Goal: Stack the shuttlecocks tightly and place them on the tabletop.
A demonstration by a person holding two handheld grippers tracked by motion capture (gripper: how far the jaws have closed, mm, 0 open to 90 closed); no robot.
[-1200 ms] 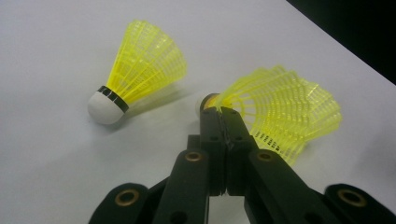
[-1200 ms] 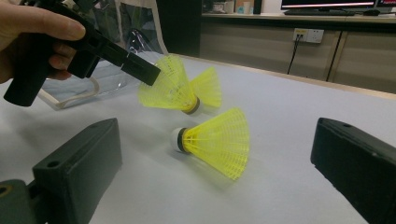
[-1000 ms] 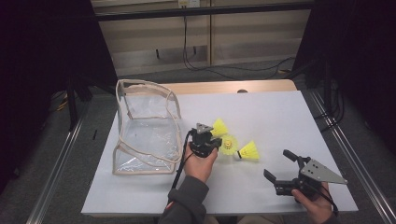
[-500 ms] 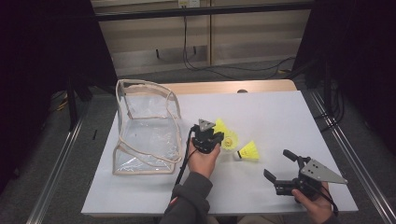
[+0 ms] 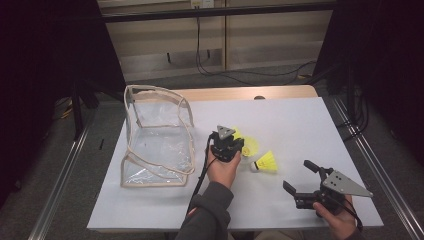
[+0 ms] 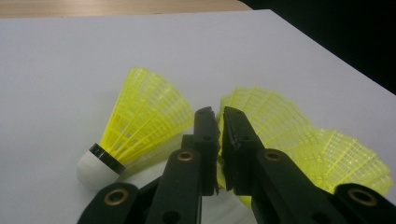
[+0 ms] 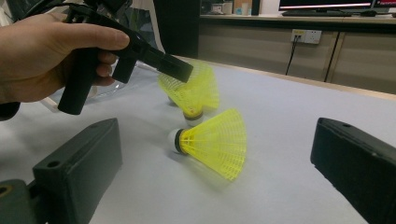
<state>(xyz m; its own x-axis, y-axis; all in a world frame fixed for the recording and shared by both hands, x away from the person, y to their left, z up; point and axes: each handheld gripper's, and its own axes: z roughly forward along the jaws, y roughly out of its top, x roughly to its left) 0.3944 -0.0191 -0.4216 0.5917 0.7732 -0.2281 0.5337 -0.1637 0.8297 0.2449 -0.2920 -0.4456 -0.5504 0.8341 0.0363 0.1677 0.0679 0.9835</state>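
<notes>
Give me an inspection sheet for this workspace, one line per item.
Surface: white table, wooden strip along the far edge.
Job's things: three yellow shuttlecocks; one lies apart on its side, two bunched at the left tongs. Clear pouch standing open at the left.
Clutter: nothing seen.
Grippers: left tongs shut on a shuttlecock skirt; right tongs open, off the shuttlecocks.
Cables: black cable trails from the left tongs; wires hang on the back wall.
Surroundings: dark room, wooden panels behind, metal rails alongside.
</notes>
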